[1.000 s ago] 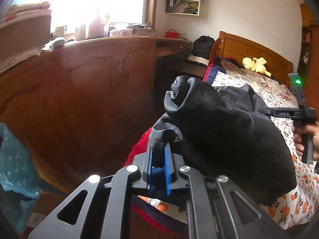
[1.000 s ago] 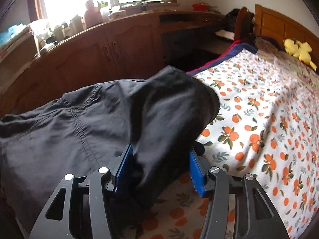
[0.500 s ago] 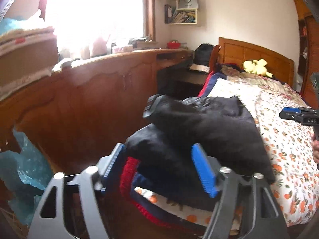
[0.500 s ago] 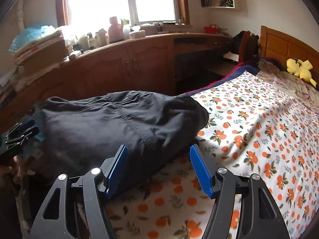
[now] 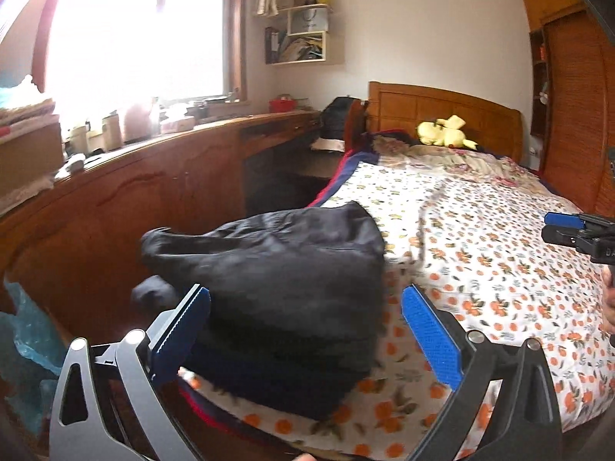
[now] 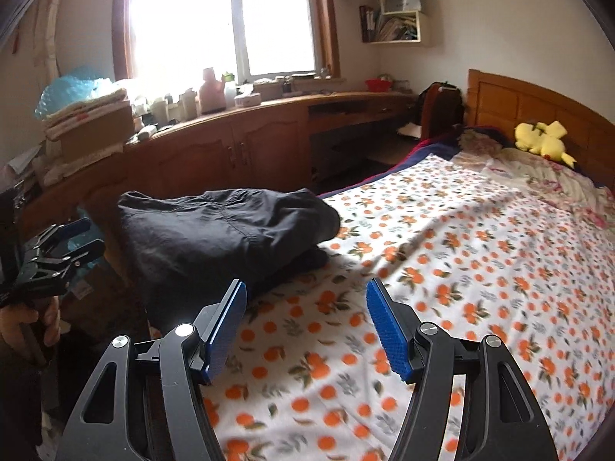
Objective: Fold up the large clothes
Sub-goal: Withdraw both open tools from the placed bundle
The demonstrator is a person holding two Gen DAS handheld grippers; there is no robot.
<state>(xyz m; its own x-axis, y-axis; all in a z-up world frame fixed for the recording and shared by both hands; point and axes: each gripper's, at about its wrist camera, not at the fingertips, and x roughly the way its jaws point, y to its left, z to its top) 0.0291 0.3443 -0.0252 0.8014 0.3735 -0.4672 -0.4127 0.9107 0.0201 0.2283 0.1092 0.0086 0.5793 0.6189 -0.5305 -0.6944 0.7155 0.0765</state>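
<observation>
A dark folded garment (image 5: 284, 292) lies in a bundle at the near left corner of the bed; it also shows in the right wrist view (image 6: 223, 238). My left gripper (image 5: 305, 336) is open and empty, drawn back just short of the bundle. My right gripper (image 6: 305, 330) is open and empty above the orange-print bedspread (image 6: 442, 269), to the right of the garment. The right gripper appears at the right edge of the left wrist view (image 5: 572, 230); the left gripper appears at the left edge of the right wrist view (image 6: 57, 253).
A wooden cabinet run (image 6: 215, 153) with cluttered top stands left of the bed. A wooden headboard (image 5: 442, 111) and a yellow plush toy (image 6: 544, 142) are at the far end. A blue plastic bag (image 5: 27, 330) sits on the floor by the cabinet.
My left gripper opened and let go of the garment, which dropped onto the bed corner. Both grippers pulled back and up from the bundle.
</observation>
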